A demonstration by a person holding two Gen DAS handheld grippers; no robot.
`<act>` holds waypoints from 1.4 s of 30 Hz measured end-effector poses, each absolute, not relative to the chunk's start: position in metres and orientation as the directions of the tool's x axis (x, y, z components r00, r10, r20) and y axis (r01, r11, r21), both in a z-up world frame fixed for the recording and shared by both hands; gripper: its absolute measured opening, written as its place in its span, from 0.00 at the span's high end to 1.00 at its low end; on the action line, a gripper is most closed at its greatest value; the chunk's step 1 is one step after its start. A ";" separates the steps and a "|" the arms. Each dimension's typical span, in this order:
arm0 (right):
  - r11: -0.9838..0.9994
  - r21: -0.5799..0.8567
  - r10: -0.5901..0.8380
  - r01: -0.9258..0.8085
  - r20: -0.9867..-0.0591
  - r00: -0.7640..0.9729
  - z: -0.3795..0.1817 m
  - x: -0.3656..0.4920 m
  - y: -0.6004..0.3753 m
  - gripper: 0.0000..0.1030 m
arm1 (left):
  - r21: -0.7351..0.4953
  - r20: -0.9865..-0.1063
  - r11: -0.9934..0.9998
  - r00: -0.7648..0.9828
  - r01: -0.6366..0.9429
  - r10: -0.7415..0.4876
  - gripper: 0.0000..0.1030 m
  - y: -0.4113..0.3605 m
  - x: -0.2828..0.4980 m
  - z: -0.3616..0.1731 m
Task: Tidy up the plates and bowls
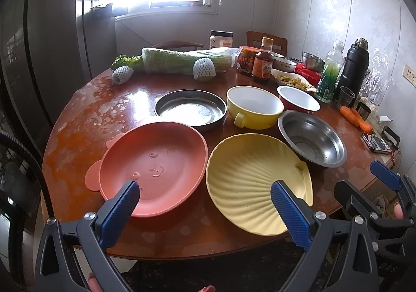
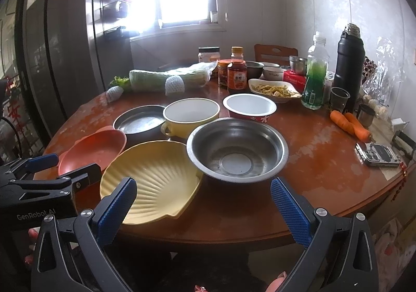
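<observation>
Both idle, nothing gripped. Left hand-held gripper (image 1: 205, 203) has its jaws spread wide, hovering off the near table edge over the gap between the salmon-pink plastic bear-face plate (image 1: 153, 167) and the pale yellow ribbed shell-shaped plate (image 1: 257, 182). Right hand-held gripper (image 2: 204, 202) also spread wide, empty, in front of the stainless steel round bowl (image 2: 238, 150).

Layout on the round brown wooden table (image 1: 85, 120): pink and shell plates along the near edge, side by side. Steel bowl's rim looks to overlap the shell plate's right edge. Behind them a flat stainless steel round tray (image 1: 191, 108), a yellow ceramic bowl with side handle (image 1: 254, 107), and a red bowl with white inside (image 1: 298, 102), all empty, unstacked.

Risks, my read:
- Shell plate overhangs the near edge slightly; a sideways nudge could tip it off.
- Lifting the shell plate first may drag the steel bowl.
- Thin steel rims are slick; a pinch may slip.
- Bottles (image 2: 237, 70) and carrots (image 2: 349, 122) at the far and right edges are close; a wide swing could knock them.
</observation>
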State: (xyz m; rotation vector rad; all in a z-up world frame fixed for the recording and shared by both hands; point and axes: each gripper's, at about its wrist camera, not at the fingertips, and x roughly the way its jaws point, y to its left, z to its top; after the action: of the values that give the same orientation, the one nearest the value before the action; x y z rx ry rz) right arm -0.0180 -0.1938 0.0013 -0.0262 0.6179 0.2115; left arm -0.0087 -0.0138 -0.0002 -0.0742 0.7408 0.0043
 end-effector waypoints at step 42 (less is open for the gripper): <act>0.971 0.057 0.224 -0.231 -0.539 0.812 0.024 0.005 -0.185 0.00 | -0.096 -0.680 0.989 0.733 -0.111 0.017 0.01 0.042 -0.009 0.005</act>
State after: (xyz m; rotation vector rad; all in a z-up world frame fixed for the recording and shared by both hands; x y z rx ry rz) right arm 0.0054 -0.1850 0.0245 -0.0112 0.5742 0.2429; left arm -0.0089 0.0418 0.0054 -0.1332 0.7455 0.0705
